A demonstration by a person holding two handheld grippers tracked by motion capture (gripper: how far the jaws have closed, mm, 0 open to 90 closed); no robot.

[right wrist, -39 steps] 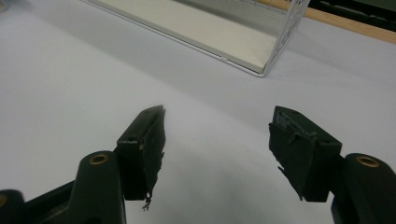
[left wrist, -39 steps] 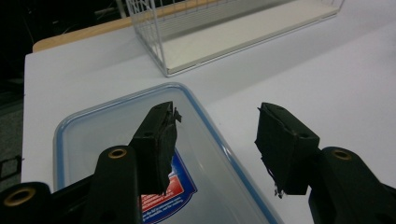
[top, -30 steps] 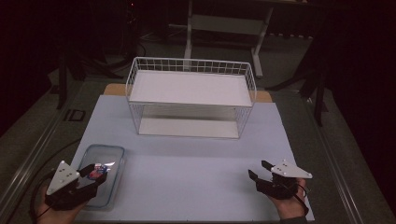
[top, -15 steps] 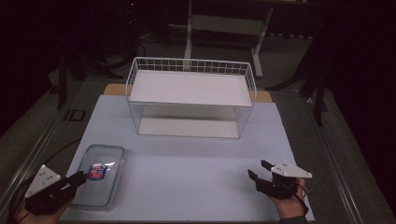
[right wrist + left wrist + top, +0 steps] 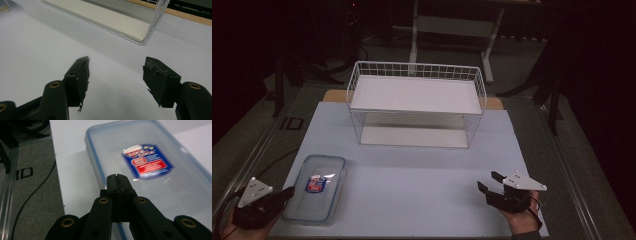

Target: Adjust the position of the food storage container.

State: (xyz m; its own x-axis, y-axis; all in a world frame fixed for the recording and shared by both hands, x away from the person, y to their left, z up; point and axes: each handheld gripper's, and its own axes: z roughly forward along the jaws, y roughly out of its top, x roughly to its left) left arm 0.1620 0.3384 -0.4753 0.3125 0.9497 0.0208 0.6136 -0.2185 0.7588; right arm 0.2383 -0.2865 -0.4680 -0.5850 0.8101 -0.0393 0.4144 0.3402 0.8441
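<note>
Clear plastic, blue-rimmed – the lidded container (image 5: 315, 186) lies flat on the pale table cover (image 5: 422, 190), just ahead of the left gripper (image 5: 117, 178), whose jaws have just been closing and are now pressed together with nothing between them, tips over the container's near edge. Well apart, the right gripper (image 5: 116, 75) has its jaws spread – bare cover between them, the white wire rack (image 5: 150, 22) beyond.

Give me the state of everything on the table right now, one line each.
Plastic container: lying flat on the mat, lid on, red and blue label facing up.
Wire rack: upright, both shelves bare.
Left gripper: jaws have just closed, shut with nothing between them, at the container's near edge.
Right gripper: jaws open, nothing between them, above the mat.
</note>
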